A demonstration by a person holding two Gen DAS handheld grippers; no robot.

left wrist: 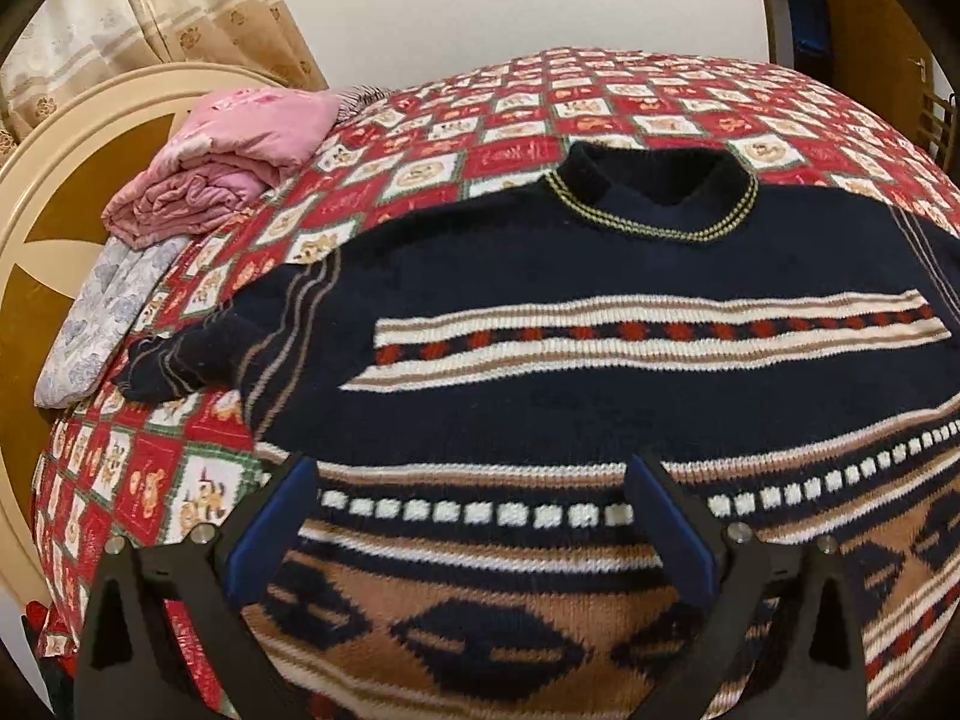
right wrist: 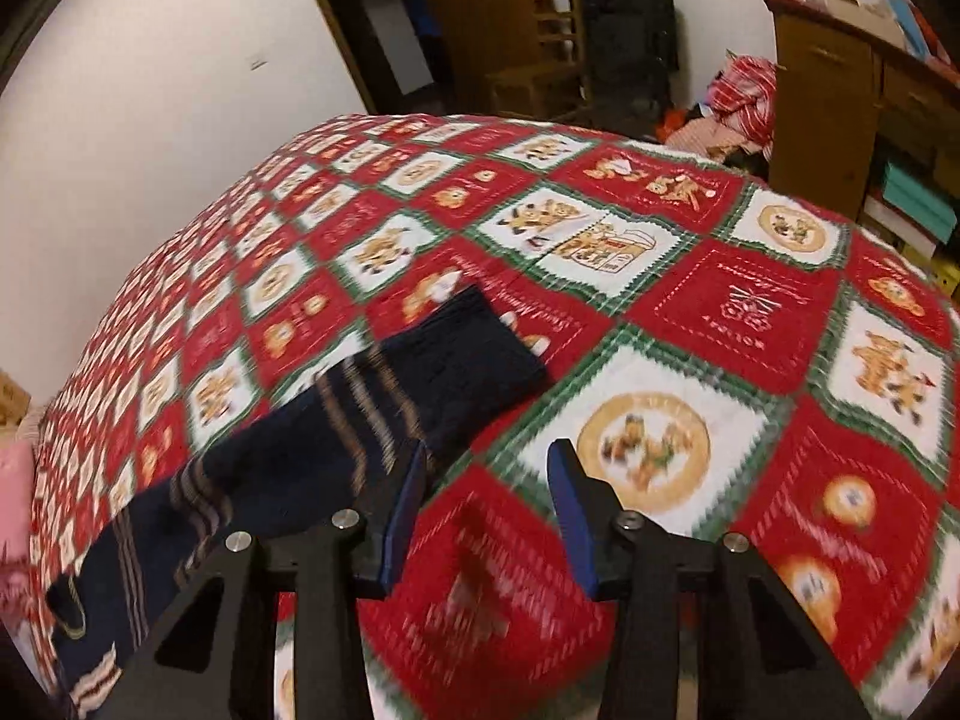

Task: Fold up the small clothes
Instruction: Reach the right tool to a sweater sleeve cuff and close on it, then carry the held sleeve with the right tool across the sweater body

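Observation:
A small navy knitted sweater (left wrist: 600, 252) with white, tan and red stripes lies flat, front up, on the bed, collar (left wrist: 651, 198) at the far side. Its left sleeve (left wrist: 180, 360) is bunched at the left. My left gripper (left wrist: 474, 480) is open and empty, just above the sweater's patterned lower body. In the right wrist view the sweater's right sleeve (right wrist: 372, 414) stretches out across the quilt, cuff (right wrist: 480, 342) pointing away. My right gripper (right wrist: 489, 462) is open and empty above the quilt, its left finger (right wrist: 408, 492) beside the sleeve.
A red, white and green patchwork quilt (right wrist: 720, 312) covers the bed. Folded pink bedding (left wrist: 228, 168) and a pale floral cloth (left wrist: 102, 324) lie by the round headboard (left wrist: 36, 192). A chair (right wrist: 552, 42), a clothes pile (right wrist: 738, 102) and a wooden cabinet (right wrist: 828, 96) stand beyond the bed.

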